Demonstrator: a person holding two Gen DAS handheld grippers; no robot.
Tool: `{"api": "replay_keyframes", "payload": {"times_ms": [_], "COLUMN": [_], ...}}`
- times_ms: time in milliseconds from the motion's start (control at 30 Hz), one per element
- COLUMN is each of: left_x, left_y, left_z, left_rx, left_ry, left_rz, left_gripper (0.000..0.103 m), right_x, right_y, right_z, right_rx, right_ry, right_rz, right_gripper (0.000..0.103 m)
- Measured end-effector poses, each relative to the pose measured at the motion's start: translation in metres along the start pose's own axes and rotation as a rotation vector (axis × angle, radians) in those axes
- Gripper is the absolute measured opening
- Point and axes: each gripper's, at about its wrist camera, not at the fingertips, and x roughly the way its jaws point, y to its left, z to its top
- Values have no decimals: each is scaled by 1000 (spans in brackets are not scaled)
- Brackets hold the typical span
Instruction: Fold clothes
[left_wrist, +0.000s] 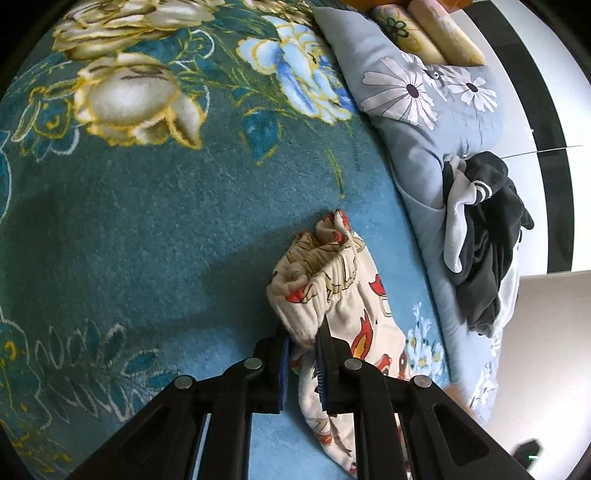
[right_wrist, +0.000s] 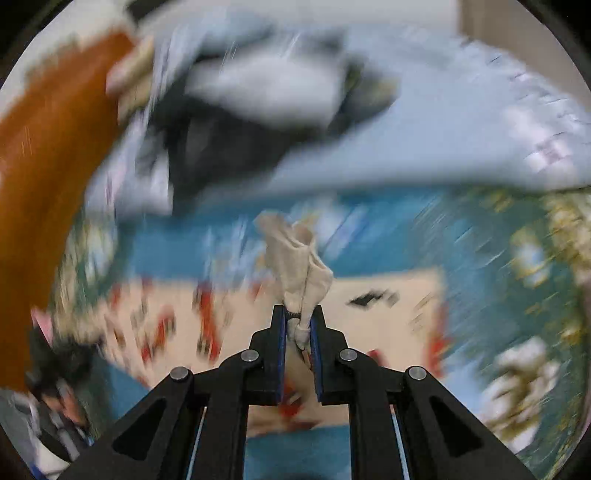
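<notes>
The right wrist view is strongly blurred; only the right claw (right_wrist: 300, 325) and the cloth in it are sharp. Behind it, a dark heap and pale blue bedding cannot be made out clearly. In the left wrist view the lower end of the pants (left_wrist: 332, 291) is cut off behind the left claw (left_wrist: 303, 345).

The pants, cream with red prints, lie on the teal carpet (left_wrist: 147, 221). Their long axis runs away from the left claw, with the bunched waistband at the far end. The left claw is clamped on their edge. The right claw is clamped on a cream fold that stands up between its pads.

Beside the carpet, dark clothes (left_wrist: 480, 236) lie on a pale blue quilt (left_wrist: 410, 122).
</notes>
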Motion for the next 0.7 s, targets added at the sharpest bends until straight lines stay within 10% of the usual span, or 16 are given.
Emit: {"api": "replay_keyframes", "payload": {"times_ms": [267,333,433,700], "left_x": [-9,-11,-15,6], "left_y": [15,19,25,15], "left_z": [-6,-8,-9,5], "left_rx": [-31,-50,-79,-78], "left_ry": [8,-3,-24,-23], "left_rz": [-55,-79,-127,-25], "left_gripper": [26,57,70,58], "right_x": [50,49,45,-5], "right_y": [37,39,39,-5], "right_z": [-40,-40,-45,-43], "right_rx": [-90,-105,-98,109], "right_ry": [213,221,238,102], "right_rz": [-92,-89,21,107], "right_gripper": [16,21,44,44]}}
